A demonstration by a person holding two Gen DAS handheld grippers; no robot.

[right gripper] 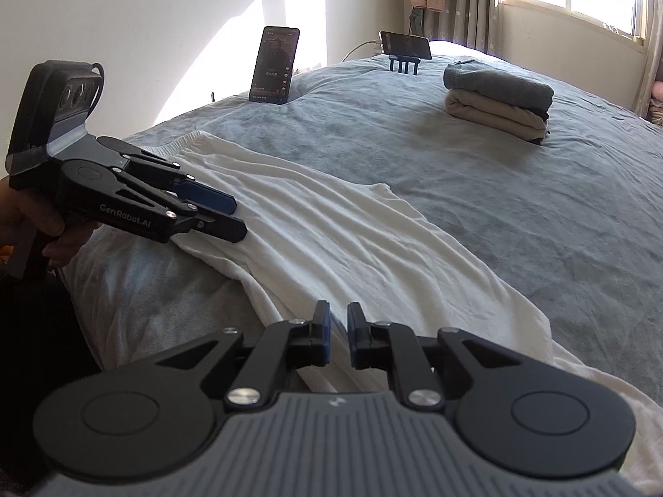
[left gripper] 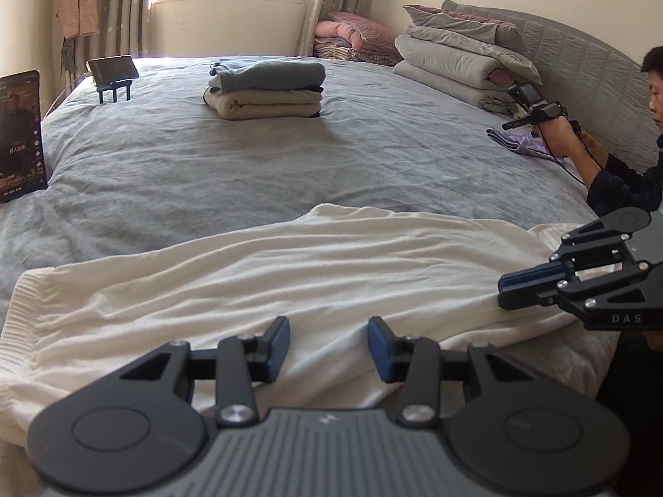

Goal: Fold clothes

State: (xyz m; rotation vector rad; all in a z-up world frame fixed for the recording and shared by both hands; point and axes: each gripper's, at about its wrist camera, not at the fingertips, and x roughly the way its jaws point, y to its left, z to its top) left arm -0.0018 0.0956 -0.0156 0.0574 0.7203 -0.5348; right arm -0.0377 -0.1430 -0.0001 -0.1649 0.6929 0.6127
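**White garment spread at the bed's near edge, both grippers released above it**

Nearest the viewer, the left gripper [left gripper: 327, 348] stood with its jaws apart over the white garment [left gripper: 290, 281], nothing pinched between the blue pads; the cloth lay loose beneath them. The right gripper [right gripper: 337, 335] hovered above the garment's other end with only a narrow gap between its jaws, and no fold of cloth could be seen caught there. This placement, one tool at each end of the near hem, suited a two-point pickup for the next fold, probably a lift of that edge across the body of the cloth.

The garment itself lay flat but rippled in long shallow creases, off-white, with a ribbed band at its left end, resting on the grey bedspread [left gripper: 207, 174] along the bed's near side. Farther off sat a stack of folded clothes [left gripper: 265, 91], apparently the finished pile. Beyond it, two phones on stands stood near the far edge.
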